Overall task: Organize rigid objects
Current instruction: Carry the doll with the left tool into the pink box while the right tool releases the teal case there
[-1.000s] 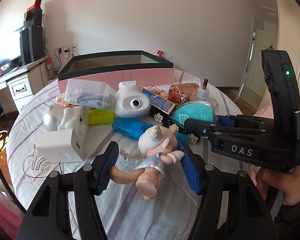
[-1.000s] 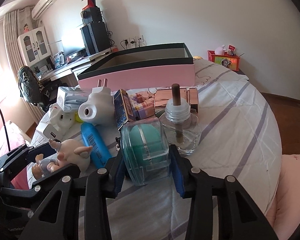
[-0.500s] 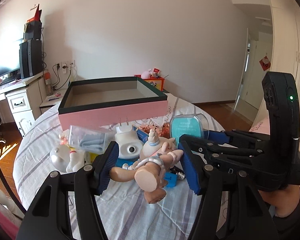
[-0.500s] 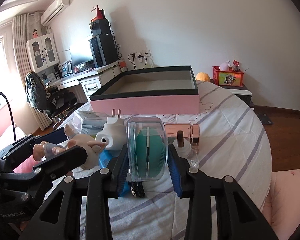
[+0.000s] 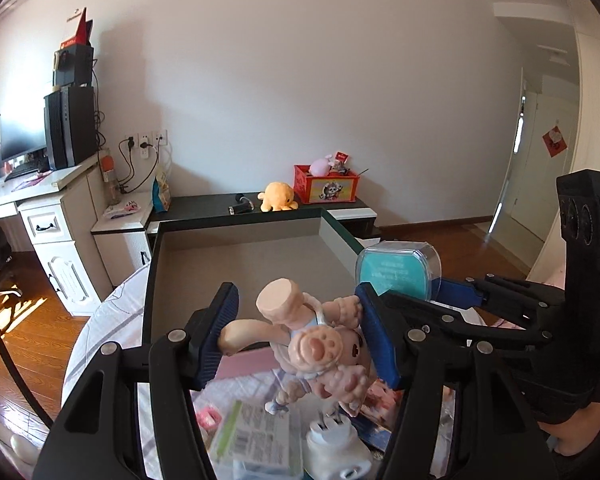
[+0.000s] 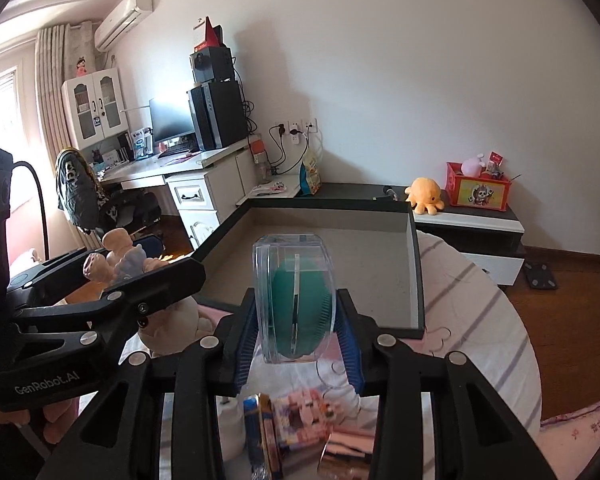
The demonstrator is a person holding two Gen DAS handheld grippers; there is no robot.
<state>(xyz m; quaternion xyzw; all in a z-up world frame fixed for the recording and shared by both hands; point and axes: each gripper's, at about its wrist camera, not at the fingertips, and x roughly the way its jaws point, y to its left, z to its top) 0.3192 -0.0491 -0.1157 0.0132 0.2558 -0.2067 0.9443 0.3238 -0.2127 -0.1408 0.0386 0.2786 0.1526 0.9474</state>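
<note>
My left gripper [image 5: 296,336] is shut on a pink pig doll [image 5: 320,348] and holds it in the air at the near edge of the open pink box with the dark rim [image 5: 236,264]. My right gripper [image 6: 296,336] is shut on a clear case with a teal disc inside [image 6: 294,296], also raised in front of the same box [image 6: 332,256]. The box looks empty inside. The case also shows in the left wrist view [image 5: 398,276], and the doll in the right wrist view [image 6: 116,260]. The two grippers are side by side.
Below the grippers lie a white plug device [image 5: 336,448], a clear packet [image 5: 256,440], a blue box [image 6: 260,432] and a pink carton [image 6: 304,420] on the striped tablecloth [image 6: 484,320]. Behind the box stand a dark low cabinet [image 5: 260,204] and a white desk [image 5: 40,208].
Both grippers have risen from the pile on the table and moved forward to the box edge, carrying the doll and the case. The doll has tipped over in the left jaws.
</note>
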